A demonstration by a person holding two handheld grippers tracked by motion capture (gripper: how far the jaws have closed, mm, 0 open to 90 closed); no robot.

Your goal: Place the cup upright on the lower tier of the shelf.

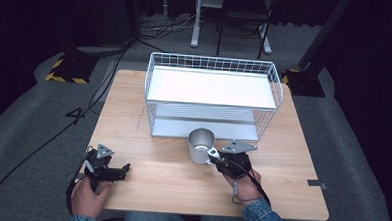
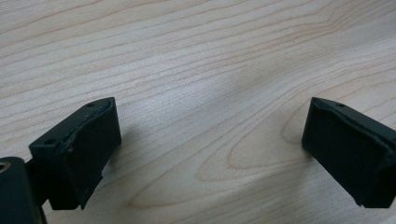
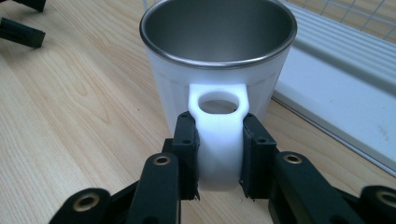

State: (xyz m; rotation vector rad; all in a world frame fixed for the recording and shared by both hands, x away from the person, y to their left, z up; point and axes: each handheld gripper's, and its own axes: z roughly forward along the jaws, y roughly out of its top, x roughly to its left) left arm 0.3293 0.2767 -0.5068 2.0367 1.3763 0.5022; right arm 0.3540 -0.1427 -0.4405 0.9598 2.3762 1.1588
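Note:
A white mug [image 1: 201,146] with a steel lining stands upright on the wooden table [image 1: 149,113], just in front of the wire rack [image 1: 212,93]. My right gripper [image 1: 217,159] is shut on the mug's white handle [image 3: 218,135]; both jaws press its sides. The mug [image 3: 217,60] looks empty inside. My left gripper [image 1: 124,170] rests low at the table's front left, held by a hand. Its jaws stand wide apart in the left gripper view, with only bare wood [image 2: 205,93] between them. The left gripper [image 3: 21,23] also shows at the top left of the right gripper view.
The white wire rack has an upper shelf [image 1: 210,88] and a lower tray [image 3: 336,93] close behind the mug. A chair and a desk leg stand beyond the table's far edge. Cables run across the grey floor at left.

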